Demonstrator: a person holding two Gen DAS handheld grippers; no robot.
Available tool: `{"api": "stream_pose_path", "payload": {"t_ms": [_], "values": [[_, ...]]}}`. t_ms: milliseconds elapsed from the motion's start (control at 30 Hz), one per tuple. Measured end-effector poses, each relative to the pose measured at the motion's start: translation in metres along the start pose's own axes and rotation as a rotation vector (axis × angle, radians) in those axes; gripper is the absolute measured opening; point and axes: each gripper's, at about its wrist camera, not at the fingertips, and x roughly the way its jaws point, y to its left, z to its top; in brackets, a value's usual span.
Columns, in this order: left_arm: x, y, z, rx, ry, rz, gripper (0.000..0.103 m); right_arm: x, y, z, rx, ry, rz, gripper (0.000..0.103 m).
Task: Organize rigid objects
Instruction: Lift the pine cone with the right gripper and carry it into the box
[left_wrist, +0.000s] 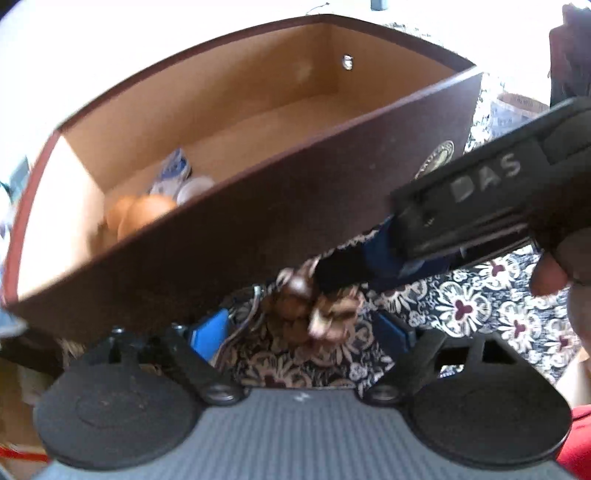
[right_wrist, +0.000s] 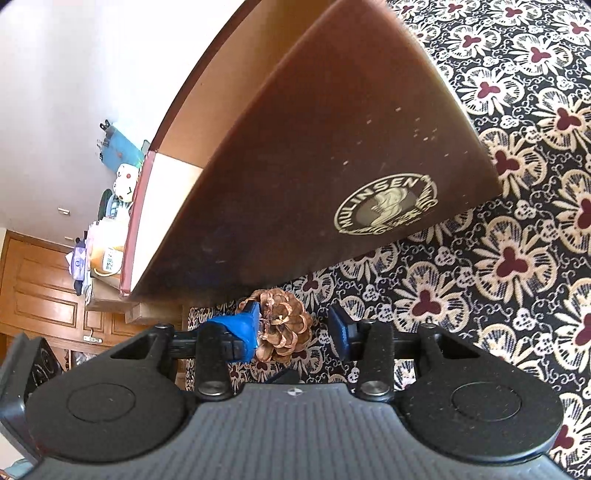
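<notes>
Two grippers work beside a brown box (right_wrist: 332, 155) on patterned cloth (right_wrist: 517, 295). Right gripper (right_wrist: 295, 328) straddles a pine cone (right_wrist: 286, 325), one pad touching, not yet clamped, likely to box it. Left gripper (left_wrist: 303, 332) hangs spread, empty.

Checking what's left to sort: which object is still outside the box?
The pine cone, on the patterned cloth beside the brown box; the orange round things and the white-blue container lie inside it.
</notes>
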Motion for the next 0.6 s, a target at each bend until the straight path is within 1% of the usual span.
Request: {"api": "stream_pose_path", "payload": {"t_ms": [67, 133, 233, 300, 433, 467, 533, 600], "values": [[-0.007, 0.012, -0.007, -0.04, -0.012, -0.041, 0.087, -0.002, -0.003, 0.0, 0.005, -0.002, 0.004, 0.024], [-0.016, 0.02, -0.012, -0.06, -0.036, -0.063, 0.086, -0.004, -0.007, -0.002, 0.013, -0.002, 0.01, 0.024], [-0.027, 0.023, -0.014, -0.044, -0.079, -0.093, 0.086, -0.008, -0.014, -0.002, 0.026, -0.007, 0.017, 0.024], [-0.03, 0.02, -0.012, -0.021, -0.091, -0.123, 0.086, -0.01, -0.017, -0.002, 0.032, -0.014, 0.018, 0.024], [-0.017, -0.003, -0.002, 0.032, -0.073, -0.142, 0.085, -0.017, -0.025, -0.002, 0.051, -0.031, 0.017, 0.024], [-0.011, -0.009, 0.0, 0.046, -0.063, -0.135, 0.084, -0.019, -0.026, -0.001, 0.054, -0.034, 0.015, 0.024], [-0.001, -0.016, 0.005, 0.069, -0.043, -0.108, 0.072, -0.023, -0.031, -0.002, 0.056, -0.034, 0.018, 0.024], [0.007, -0.015, 0.009, 0.054, -0.012, -0.117, 0.072, -0.025, -0.035, -0.002, 0.066, -0.038, 0.021, 0.026]]}}
